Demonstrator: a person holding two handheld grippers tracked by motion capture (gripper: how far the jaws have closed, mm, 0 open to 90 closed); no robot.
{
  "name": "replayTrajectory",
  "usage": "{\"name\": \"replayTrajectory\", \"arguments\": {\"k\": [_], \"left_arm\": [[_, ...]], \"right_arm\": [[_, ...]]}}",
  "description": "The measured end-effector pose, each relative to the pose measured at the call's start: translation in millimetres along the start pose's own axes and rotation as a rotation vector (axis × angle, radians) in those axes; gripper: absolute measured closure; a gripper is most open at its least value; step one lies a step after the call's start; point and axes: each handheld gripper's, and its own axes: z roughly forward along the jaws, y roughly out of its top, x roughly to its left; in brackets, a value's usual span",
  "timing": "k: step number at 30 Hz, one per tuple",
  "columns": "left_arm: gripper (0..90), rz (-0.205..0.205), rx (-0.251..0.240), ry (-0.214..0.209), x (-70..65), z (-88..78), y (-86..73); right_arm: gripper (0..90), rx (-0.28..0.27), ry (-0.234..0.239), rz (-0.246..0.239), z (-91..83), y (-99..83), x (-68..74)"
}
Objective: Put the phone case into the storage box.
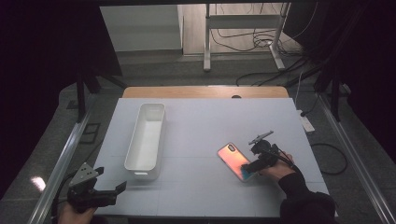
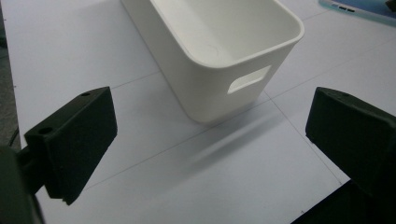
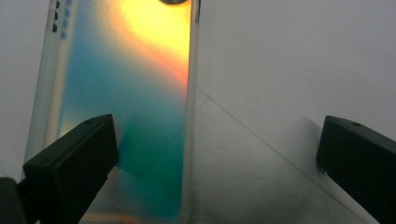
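A phone (image 1: 233,160) with a shiny orange-to-teal back lies flat on the white table (image 1: 210,126), right of centre. My right gripper (image 1: 252,166) hovers at the phone's near end with its jaws wide open; in the right gripper view the phone (image 3: 126,102) reaches under the left jaw while the right jaw stands over bare table. A long white bin (image 1: 146,140) stands empty left of centre. My left gripper (image 1: 114,191) is open at the front left corner and faces the bin's near end (image 2: 224,60) with its handle slot; nothing is between its jaws.
The table's front edge runs just under both hands. A wooden strip (image 1: 205,92) borders the far edge. Metal rails (image 1: 60,163) flank the table, and cables and a stand's legs (image 1: 243,42) lie on the floor beyond.
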Motion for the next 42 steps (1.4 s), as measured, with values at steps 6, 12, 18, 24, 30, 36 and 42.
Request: {"name": "replayTrajectory", "arguments": {"k": [6, 12, 18, 24, 30, 36, 42], "left_arm": [[2.8, 0.000, 0.000, 0.000, 0.0, 0.0, 0.0], [2.9, 0.000, 0.001, 0.000, -0.1, 0.1, 0.1], [2.9, 0.000, 0.000, 0.000, 0.0, 0.0, 0.0], [2.9, 0.002, 0.002, 0.001, -0.2, 0.2, 0.1], [2.9, 0.000, 0.004, 0.000, -0.3, 0.5, 0.2], [1.8, 0.003, 0.004, -0.004, -0.2, 0.5, 0.4], [0.7, -0.001, 0.005, -0.022, 1.4, 0.5, 0.5]], "right_arm": [[6.0, 0.019, 0.003, 0.009, -1.9, 1.7, 0.7], [38.7, 0.018, 0.031, -0.012, -11.4, 4.2, -0.6], [65.7, 0.032, 0.069, -0.016, -15.0, 5.9, -1.2], [82.6, 0.039, 0.086, -0.013, -15.4, 7.0, -0.7], [87.1, 0.050, 0.091, 0.019, -15.2, 8.5, 0.0], [88.0, 0.056, 0.088, 0.036, -15.5, 9.7, 0.0], [88.0, 0.002, 0.092, 0.042, -23.4, 11.0, -1.1]]}}
